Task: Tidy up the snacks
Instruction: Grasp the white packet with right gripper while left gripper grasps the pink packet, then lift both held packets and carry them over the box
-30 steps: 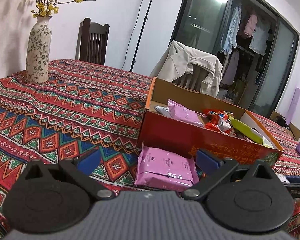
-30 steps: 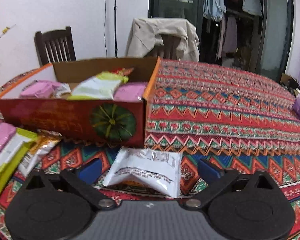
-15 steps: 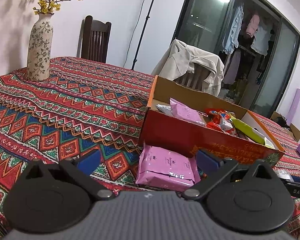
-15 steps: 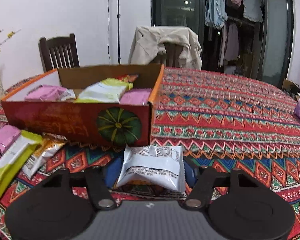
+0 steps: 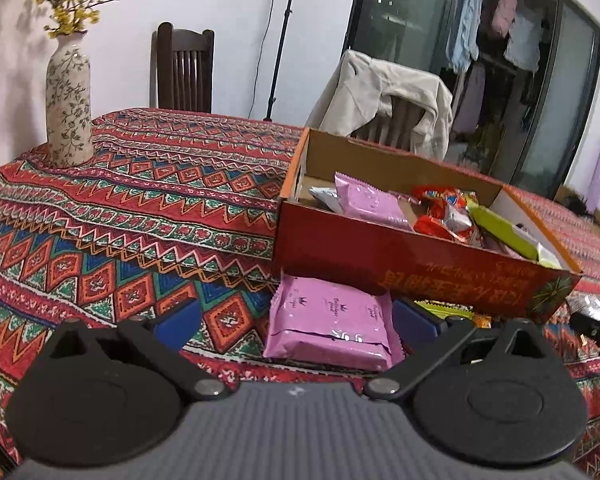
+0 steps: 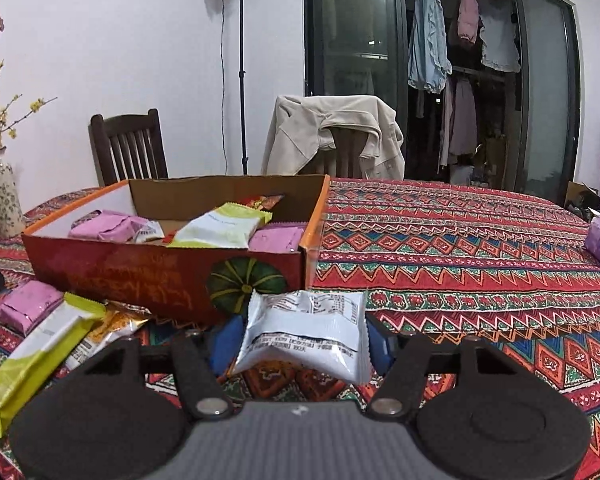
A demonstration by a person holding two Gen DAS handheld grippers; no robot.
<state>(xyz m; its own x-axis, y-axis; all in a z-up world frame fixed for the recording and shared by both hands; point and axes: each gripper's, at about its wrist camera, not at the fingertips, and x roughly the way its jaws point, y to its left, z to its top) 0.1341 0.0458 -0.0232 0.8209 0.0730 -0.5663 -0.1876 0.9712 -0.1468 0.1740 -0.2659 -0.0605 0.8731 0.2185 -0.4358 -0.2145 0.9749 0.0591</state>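
The right tongs (image 6: pixel 300 340) are clenched on a white snack packet (image 6: pixel 306 330), held low in the middle of that view just in front of the cardboard box (image 6: pixel 172 276), apparently clear of the cloth, though I cannot be sure. The left tongs (image 5: pixel 296 316) stand spread wide and released around a pink snack packet (image 5: pixel 332 326) lying on the desk (image 5: pixel 120 208) against the box's near wall, lower middle of that view; neither pad seems to touch it. The sorting looks roughly half done: the box already holds pink, green-and-white and red packets, while outside it, at lower left of the right view, a long green packet (image 6: pixel 36 356), an orange-gold packet (image 6: pixel 112 324) and the pink one wait on the patterned cloth. The box's near wall stands between each packet and the inside, so both must go up and over the rim, I judge. A flowered vase (image 5: pixel 69 104) sits far off at upper left of the left view, and a chair draped with a beige jacket (image 6: pixel 334 136) stands beyond the box; neither is in the way.
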